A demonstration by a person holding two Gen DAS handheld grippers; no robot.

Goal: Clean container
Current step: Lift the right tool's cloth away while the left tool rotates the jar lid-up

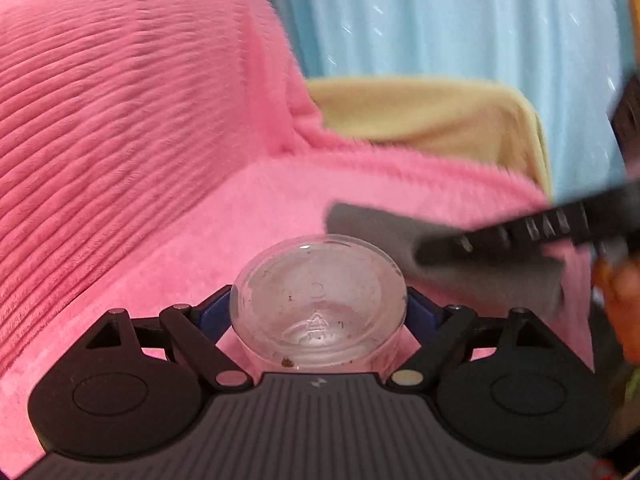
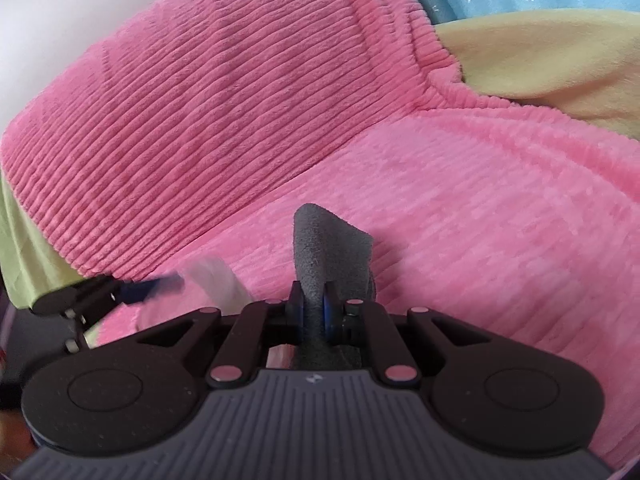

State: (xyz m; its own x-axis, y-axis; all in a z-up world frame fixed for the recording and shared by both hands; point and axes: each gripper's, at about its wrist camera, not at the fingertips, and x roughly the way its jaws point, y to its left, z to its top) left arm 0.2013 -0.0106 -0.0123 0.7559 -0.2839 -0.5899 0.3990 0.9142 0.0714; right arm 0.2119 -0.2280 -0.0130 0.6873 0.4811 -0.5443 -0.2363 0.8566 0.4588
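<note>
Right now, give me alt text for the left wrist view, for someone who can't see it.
The left gripper clamps a clear round container with brown specks inside, above a pink ribbed blanket. From the right, the right gripper brings a grey sponge near its rim; whether it touches is unclear. Yellow cloth and a blue curtain lie behind.

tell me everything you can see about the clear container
The container is a small round jar of clear plastic or glass, seen bottom-first, with an embossed mark in the middle of its base. Brown specks and a crumb cling to it, so it is still dirty. It is clamped sideways between the blue pads of the left gripper, above the pink blanket. The grey cloth hangs just to its right; whether they touch is unclear.
</note>
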